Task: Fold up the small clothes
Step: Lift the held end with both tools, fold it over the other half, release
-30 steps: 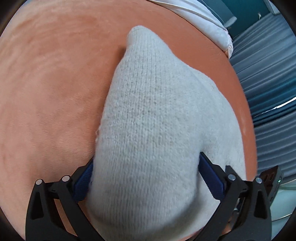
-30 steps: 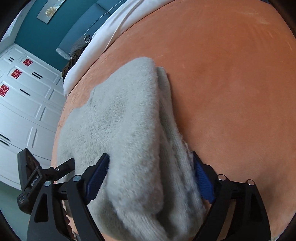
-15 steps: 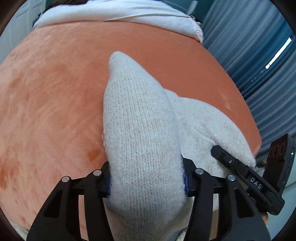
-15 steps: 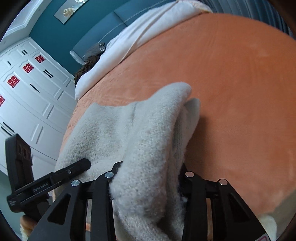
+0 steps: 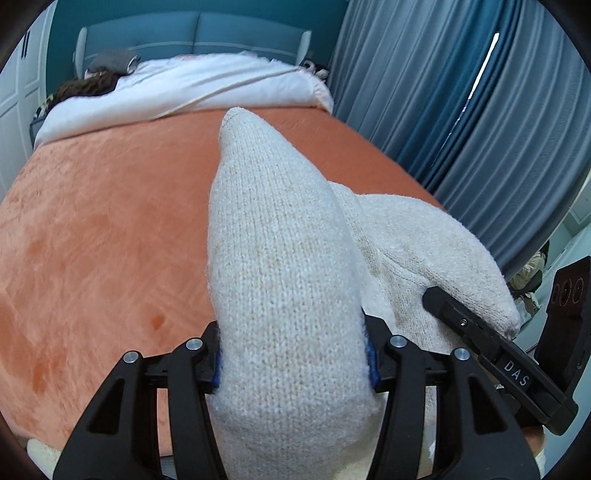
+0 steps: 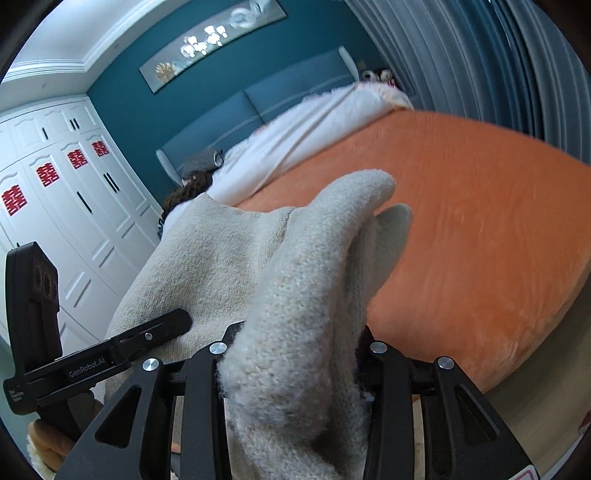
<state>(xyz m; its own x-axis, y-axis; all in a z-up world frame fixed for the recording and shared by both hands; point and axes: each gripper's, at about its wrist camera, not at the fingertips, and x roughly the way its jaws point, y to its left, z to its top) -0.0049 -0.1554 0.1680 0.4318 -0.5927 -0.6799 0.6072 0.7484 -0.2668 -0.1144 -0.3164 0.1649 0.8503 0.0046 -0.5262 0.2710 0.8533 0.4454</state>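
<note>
A cream knitted garment [image 5: 280, 258] hangs bunched between both grippers above the orange bedspread [image 5: 92, 229]. My left gripper [image 5: 293, 362] is shut on one thick fold of it, which drapes over the jaws toward the camera. My right gripper [image 6: 291, 365] is shut on another fold of the same garment [image 6: 306, 288], and the rest spreads to the left between the two tools. The right gripper's body shows at the right of the left wrist view [image 5: 495, 354]; the left gripper's body shows at the left of the right wrist view [image 6: 92, 358].
A white duvet [image 5: 192, 88] lies bunched at the head of the bed below a blue headboard [image 5: 192, 33]. Grey-blue curtains [image 5: 461, 110] hang along the right side. White wardrobe doors [image 6: 55, 206] stand on the left. The orange bedspread [image 6: 480, 229] extends to the right.
Both grippers closed on the garment and lifted it off the bedspread, tilting up so the headboard, curtains and wardrobe come into view. The two grippers now sit close together.
</note>
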